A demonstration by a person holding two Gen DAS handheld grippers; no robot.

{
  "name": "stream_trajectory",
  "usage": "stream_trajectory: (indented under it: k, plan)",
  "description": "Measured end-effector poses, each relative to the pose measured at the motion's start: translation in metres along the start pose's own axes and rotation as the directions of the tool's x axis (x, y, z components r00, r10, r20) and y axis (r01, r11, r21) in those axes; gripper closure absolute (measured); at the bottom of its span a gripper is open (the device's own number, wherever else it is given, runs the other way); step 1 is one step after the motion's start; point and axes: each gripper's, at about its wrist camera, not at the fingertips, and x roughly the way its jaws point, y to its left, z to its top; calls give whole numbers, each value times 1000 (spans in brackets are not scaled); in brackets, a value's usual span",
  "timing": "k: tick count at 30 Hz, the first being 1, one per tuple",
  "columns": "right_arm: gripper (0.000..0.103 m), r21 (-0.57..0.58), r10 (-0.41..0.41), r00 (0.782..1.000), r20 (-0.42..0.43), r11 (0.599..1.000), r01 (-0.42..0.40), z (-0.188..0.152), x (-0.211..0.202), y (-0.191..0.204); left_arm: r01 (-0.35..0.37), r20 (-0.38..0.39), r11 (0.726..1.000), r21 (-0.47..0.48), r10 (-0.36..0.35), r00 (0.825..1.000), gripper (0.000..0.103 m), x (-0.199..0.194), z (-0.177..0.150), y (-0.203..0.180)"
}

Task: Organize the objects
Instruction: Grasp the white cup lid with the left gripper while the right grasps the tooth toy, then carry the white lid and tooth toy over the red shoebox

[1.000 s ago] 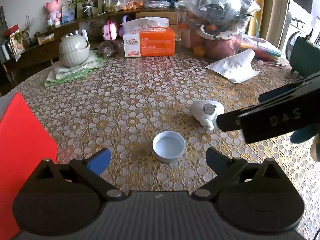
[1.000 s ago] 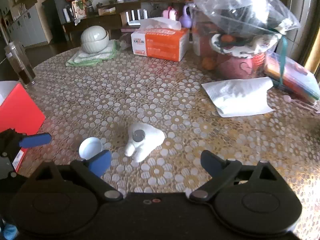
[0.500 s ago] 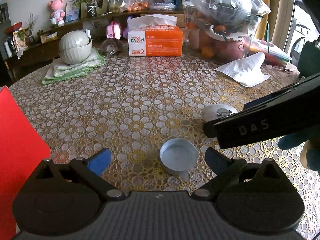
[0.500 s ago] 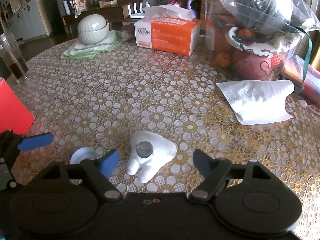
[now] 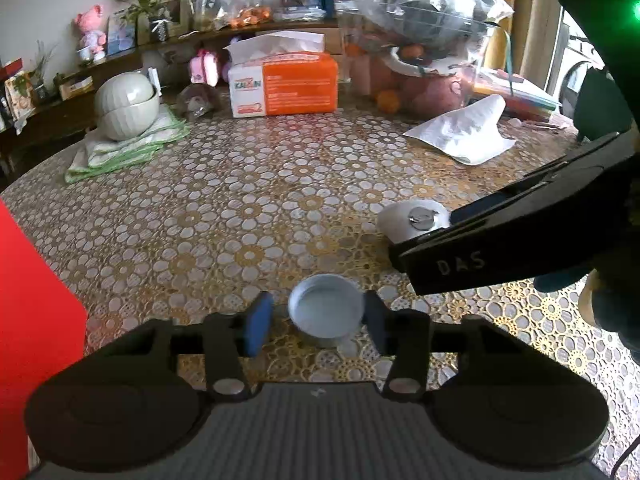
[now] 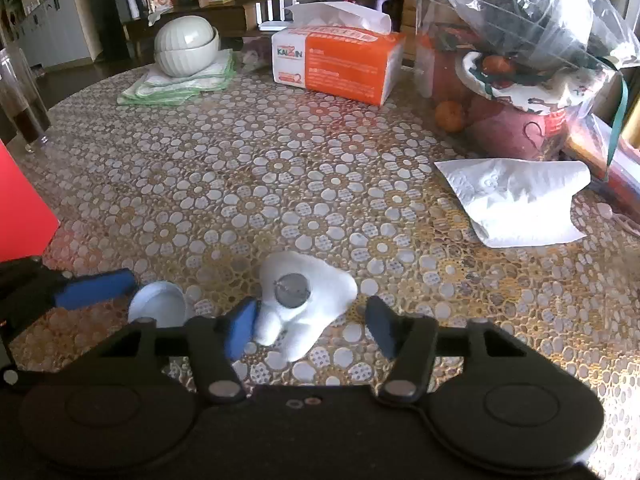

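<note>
left gripper: closing around cap, small gaps left | right gripper: closing astride white figure, left pad touching, right clear

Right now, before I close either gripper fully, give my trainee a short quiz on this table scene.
1. True or false: the orange tissue box sits on the folded green cloth.
2. What lies between the left gripper fingers? A) round cap B) an orange C) paper towel
3. Which object is between the right gripper fingers?
Key: 1. False; the stacked bowls sit on it. 2. A; open side up, jaws just closing, not clamped. 3. The white figurine; jaws just closing, one pad not touching.
</note>
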Motion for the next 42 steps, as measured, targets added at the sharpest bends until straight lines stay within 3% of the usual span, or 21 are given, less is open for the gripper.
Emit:
stream_trajectory:
  k: [2, 12, 20, 29, 42]
  plan:
    - [65, -1, -4, 1000, 2, 1000, 4, 0, -2, 1, 6, -3, 1000, 7, -6, 1000, 65, -1, 0, -1]
    - [68, -8, -12, 1000, 0, 1000, 12, -15, -15, 1, 22, 10, 1000, -1, -22, 1000, 65, -14, 0, 2]
    - [68, 3, 9, 1000, 6, 1000, -9, -39, -49, 3, 33, 8, 999, -35, -33, 999, 65, -36, -4, 5]
    - [68, 16, 39, 999, 30, 999, -39, -64, -102, 16, 72, 9, 996, -52, -72, 997, 65, -85, -19, 3]
    - [68, -14, 65, 994, 91, 998, -64, -88, -186, 65, 62, 35, 997, -51, -61, 998, 65, -176, -43, 10]
